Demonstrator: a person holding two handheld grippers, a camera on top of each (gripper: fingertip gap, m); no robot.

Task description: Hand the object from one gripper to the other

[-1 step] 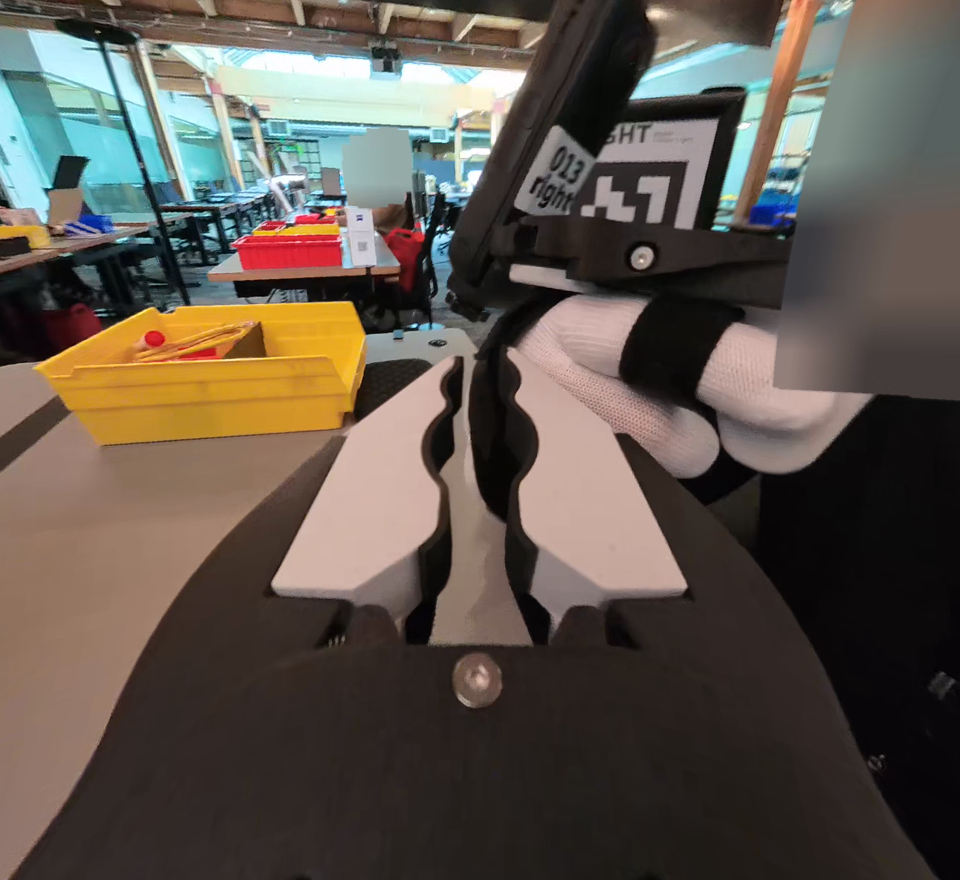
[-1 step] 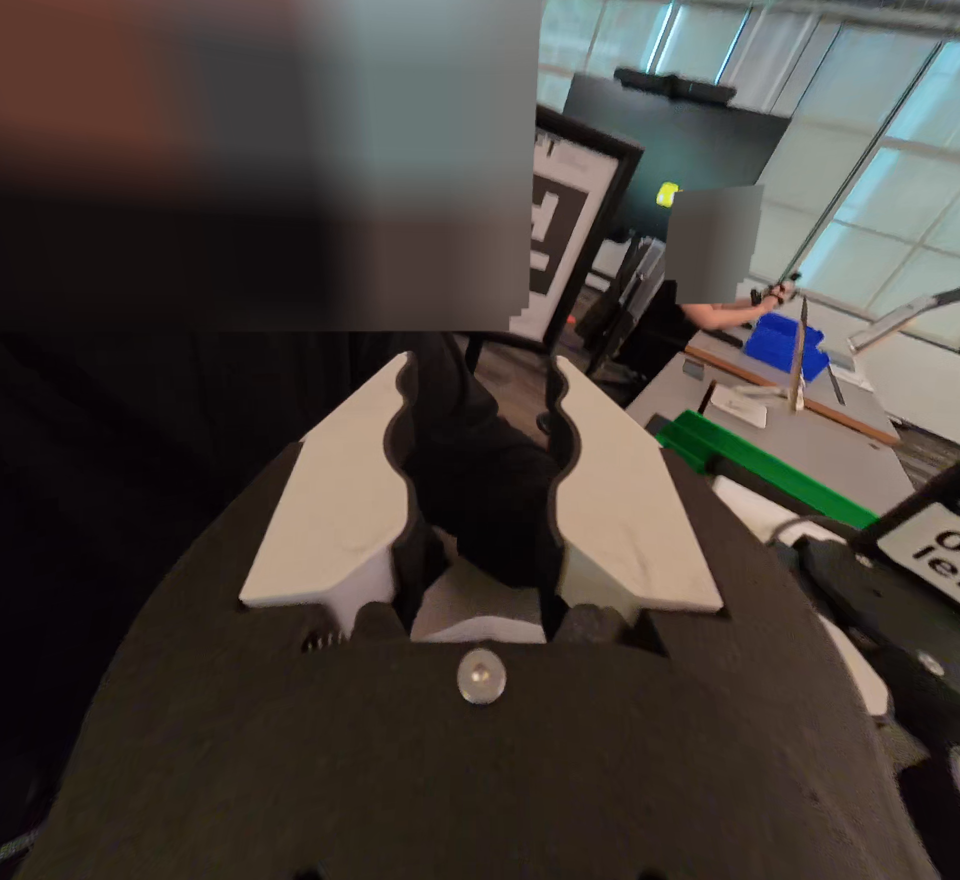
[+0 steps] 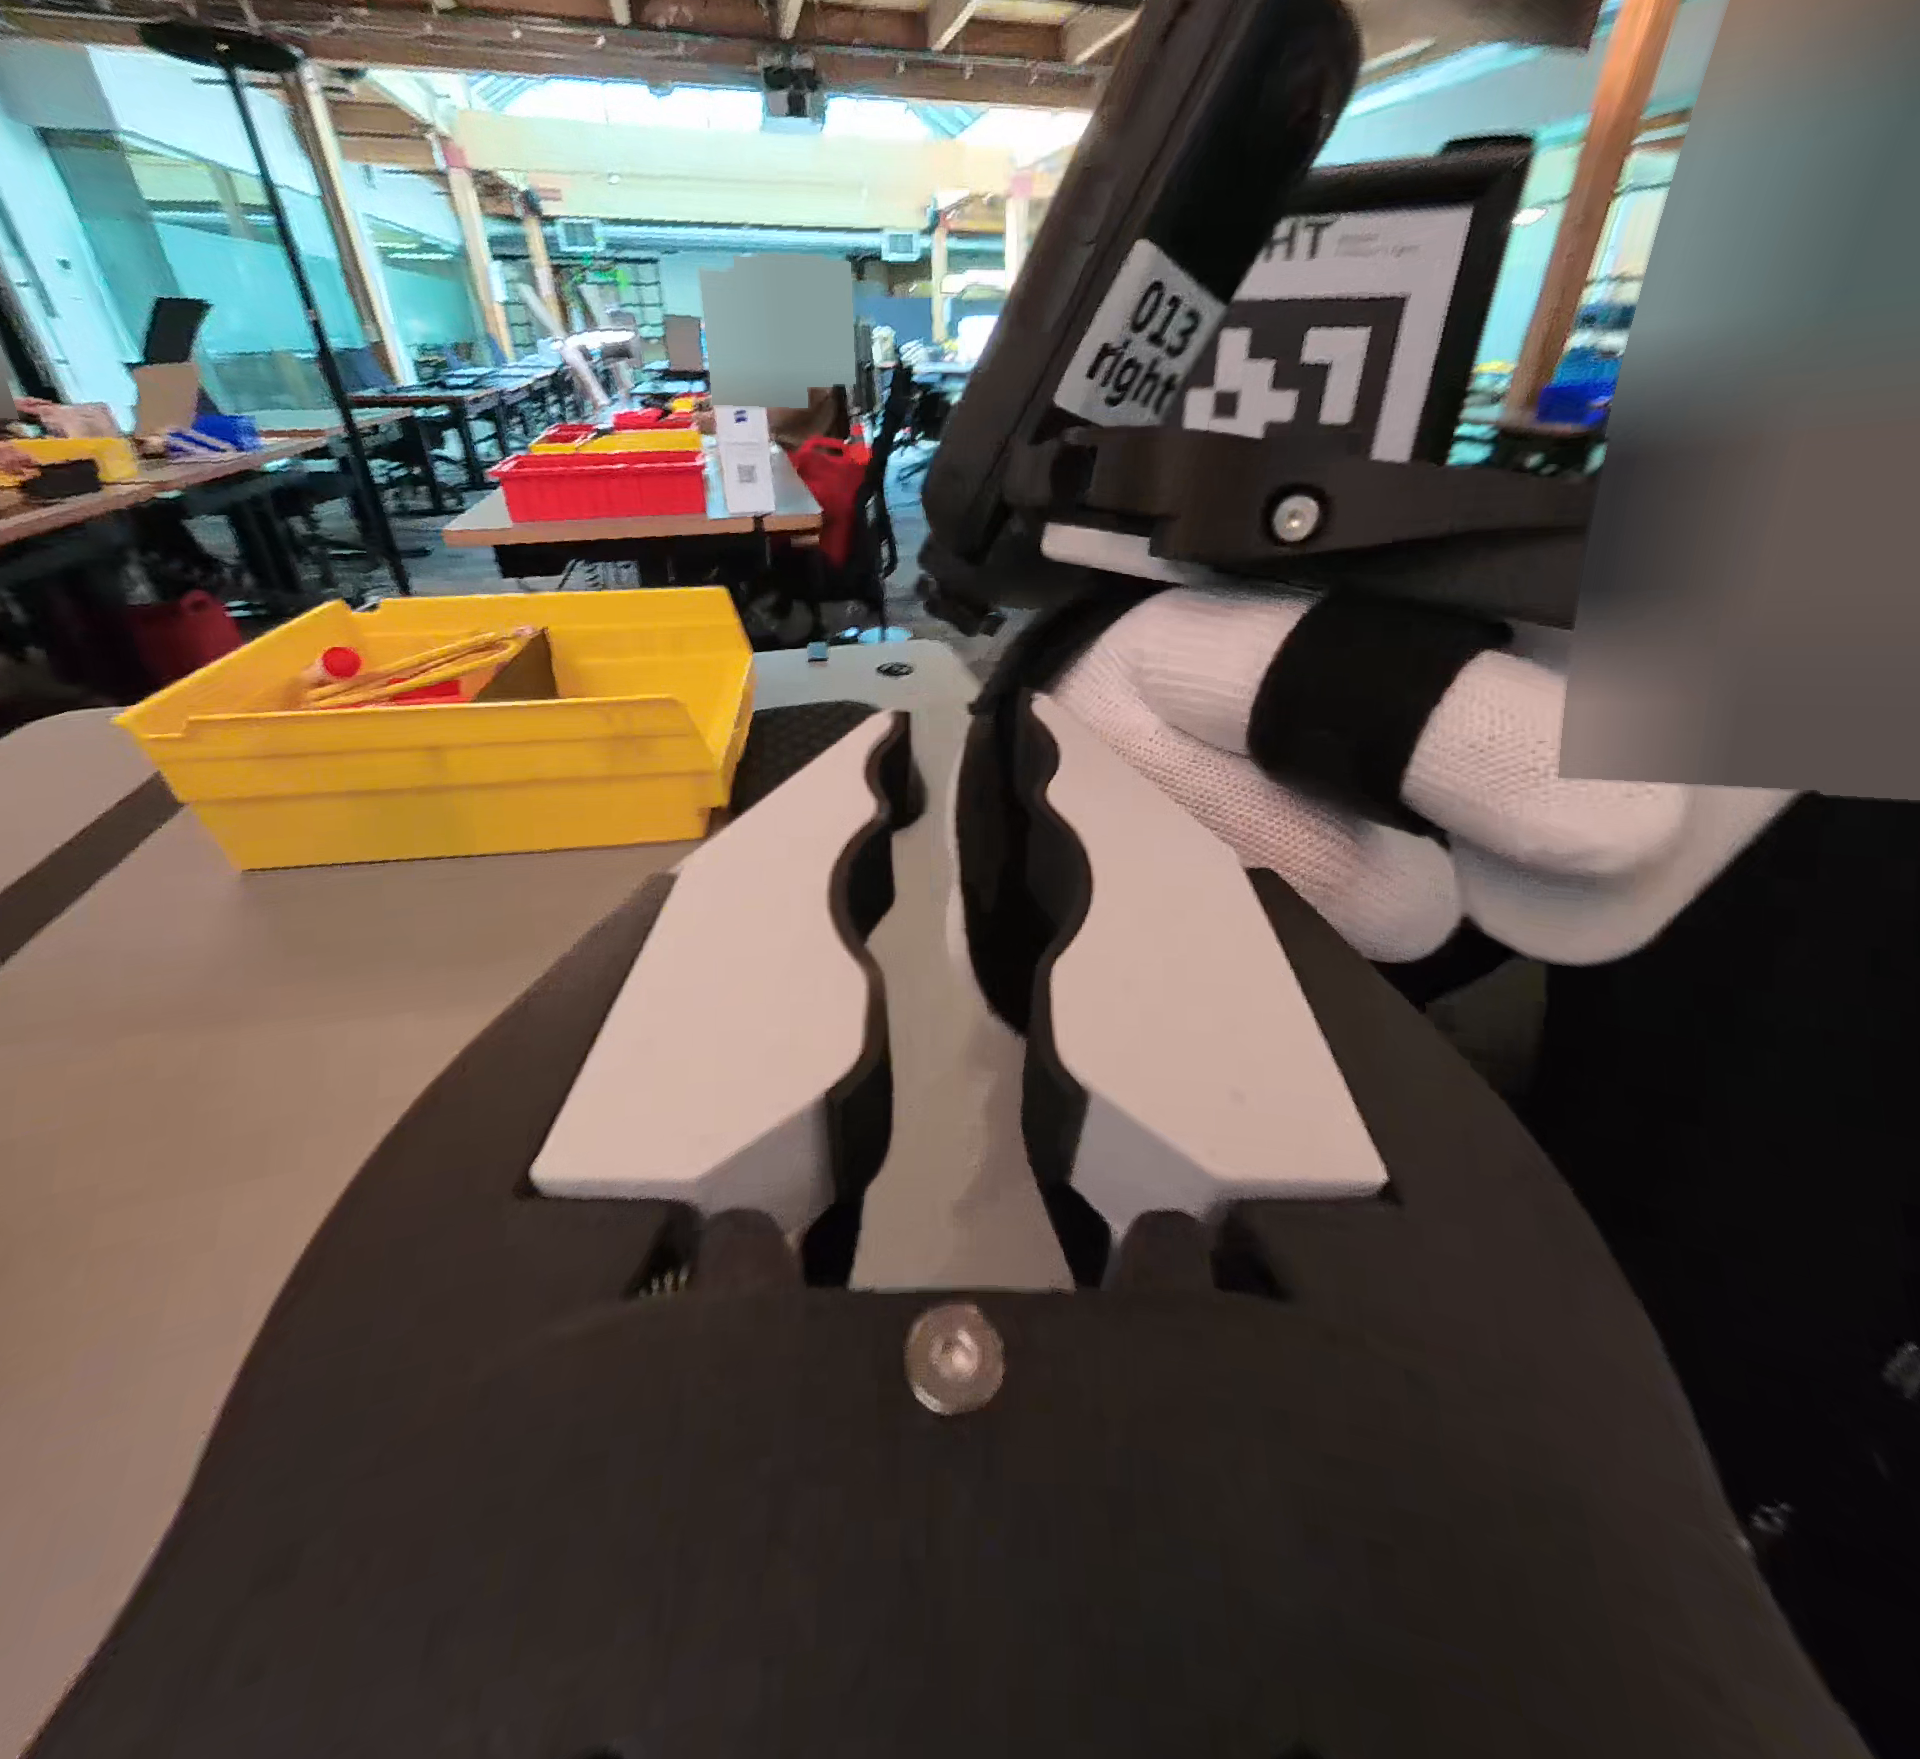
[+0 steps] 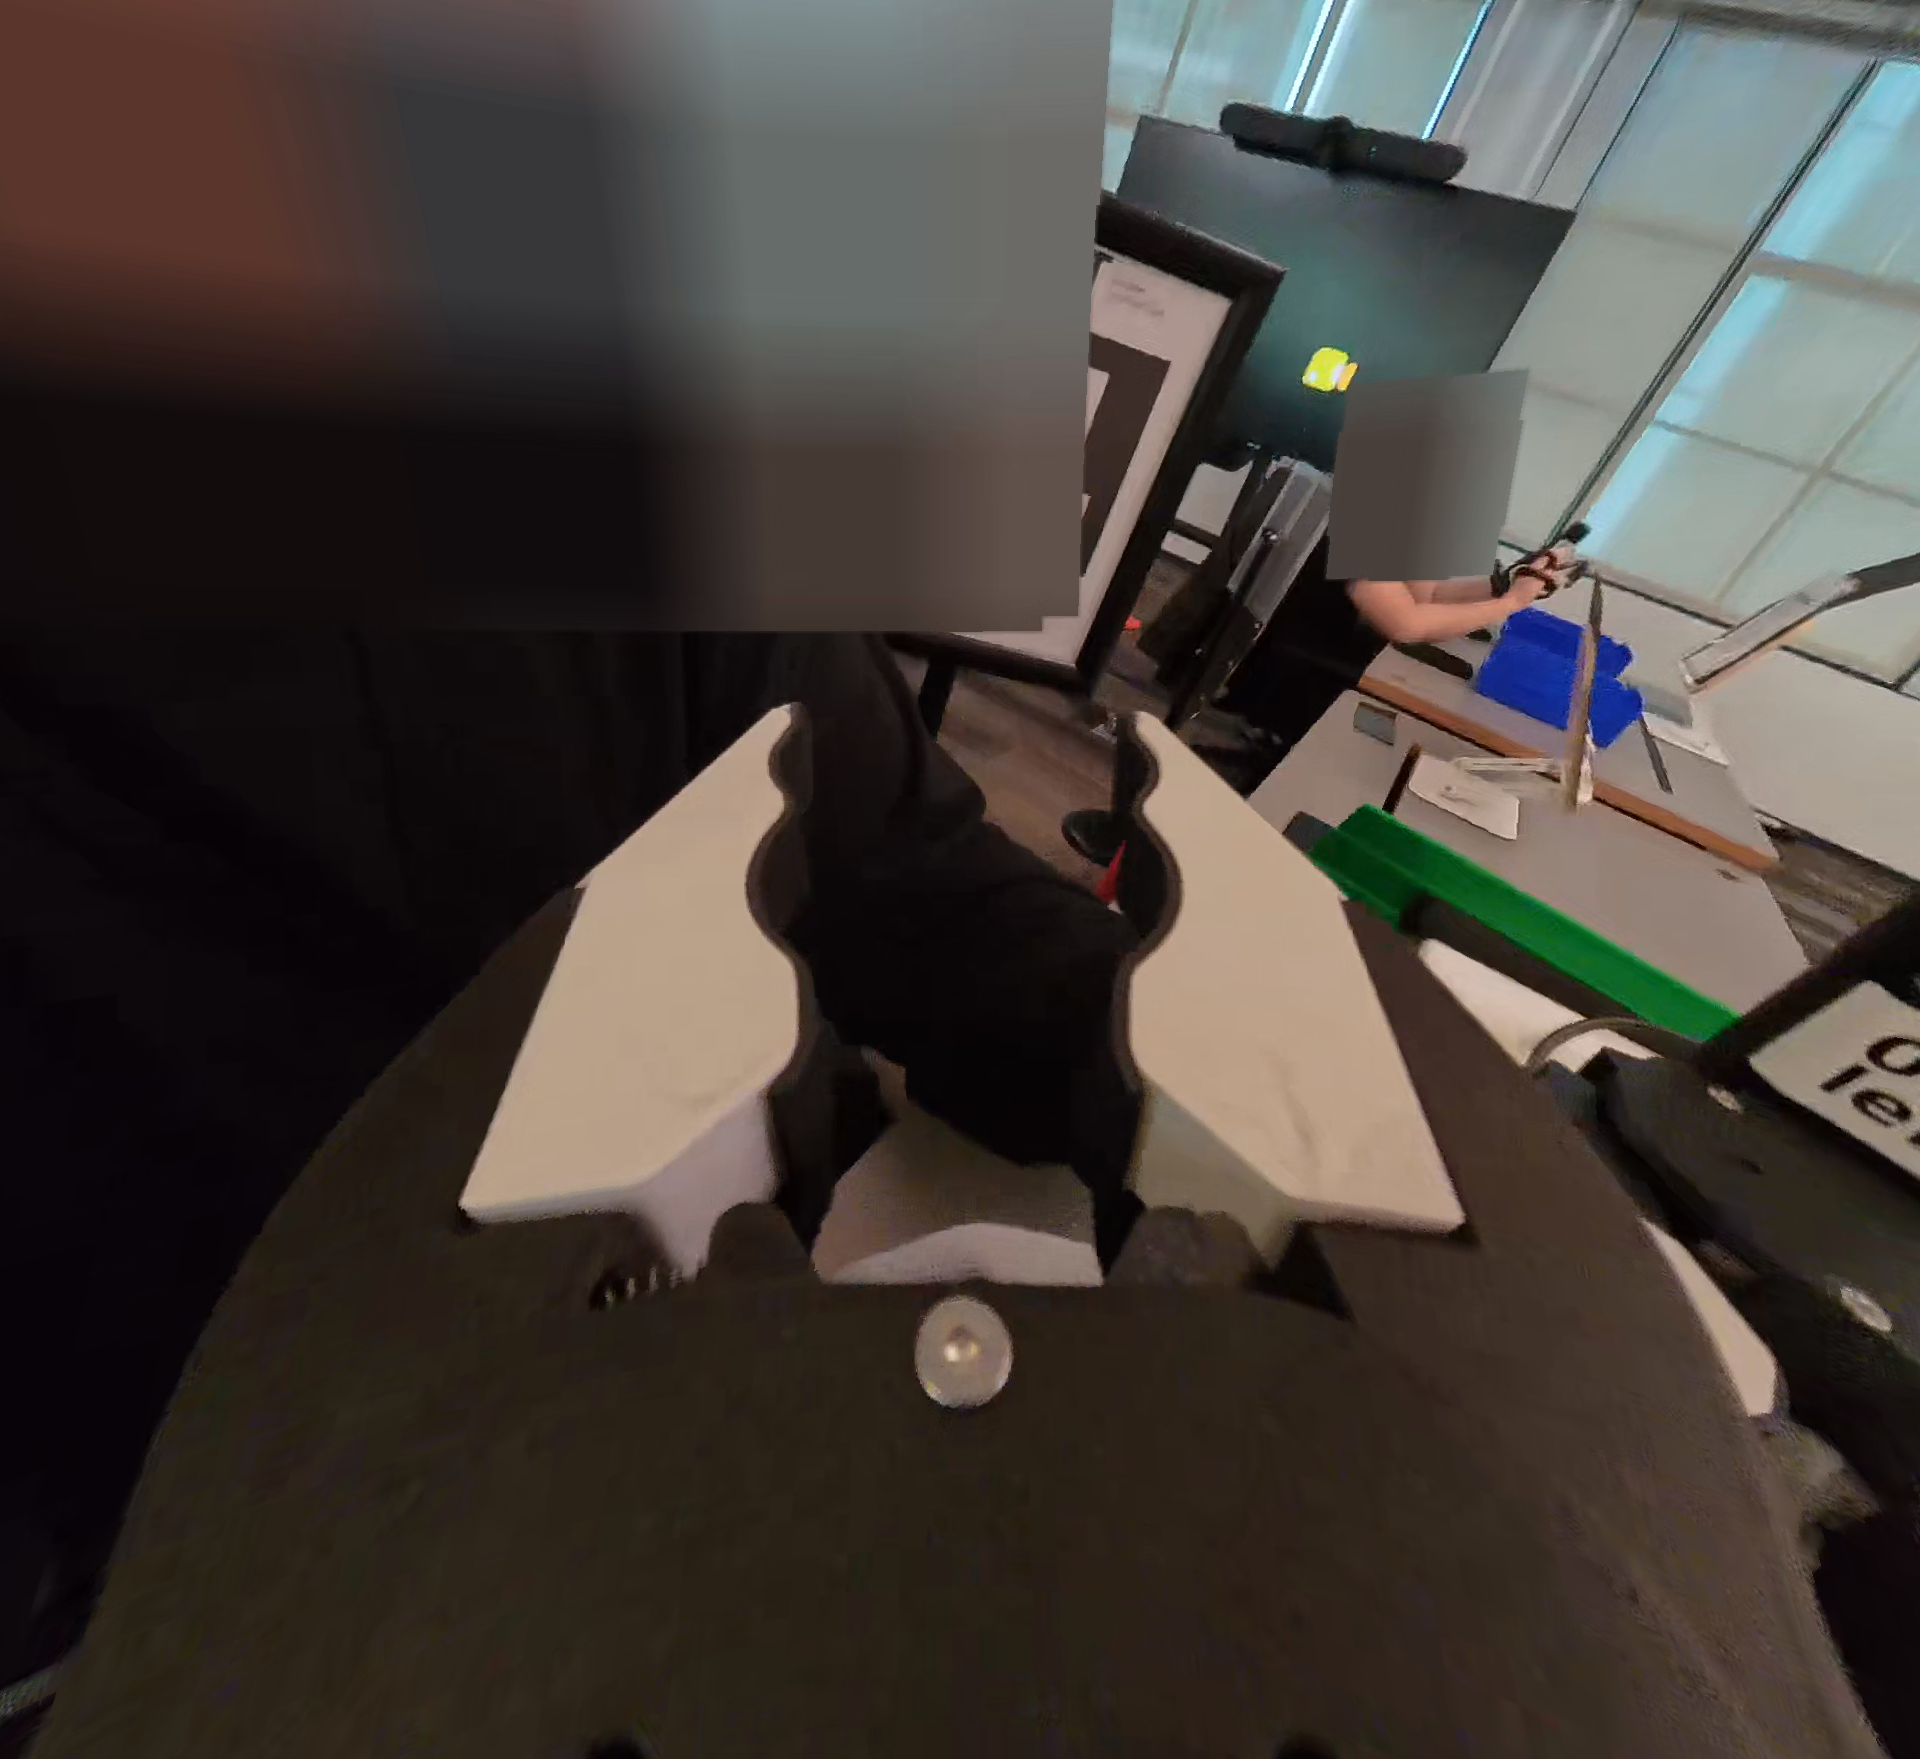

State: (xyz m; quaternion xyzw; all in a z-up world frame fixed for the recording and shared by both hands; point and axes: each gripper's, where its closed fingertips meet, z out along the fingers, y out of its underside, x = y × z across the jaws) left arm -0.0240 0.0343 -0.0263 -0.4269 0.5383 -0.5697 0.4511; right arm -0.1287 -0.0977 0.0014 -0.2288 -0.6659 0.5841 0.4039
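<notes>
I have a soft black fabric object (image 4: pixel 966 1003) bunched between the jaws of my right gripper (image 4: pixel 961 878), which are closed on it. In the left wrist view a dark strip of the same black object (image 3: pixel 1003 888) hangs between the jaws of my left gripper (image 3: pixel 971 878); they stand narrowly parted, touching it only on the right side, so I judge no grip there yet. The white-gloved hand (image 3: pixel 1351 774) sits just beyond. The risk: releasing right before left closes would drop the limp cloth onto the grey worktop (image 3: pixel 260 982), near the yellow plastic bin (image 3: pixel 457 774).
</notes>
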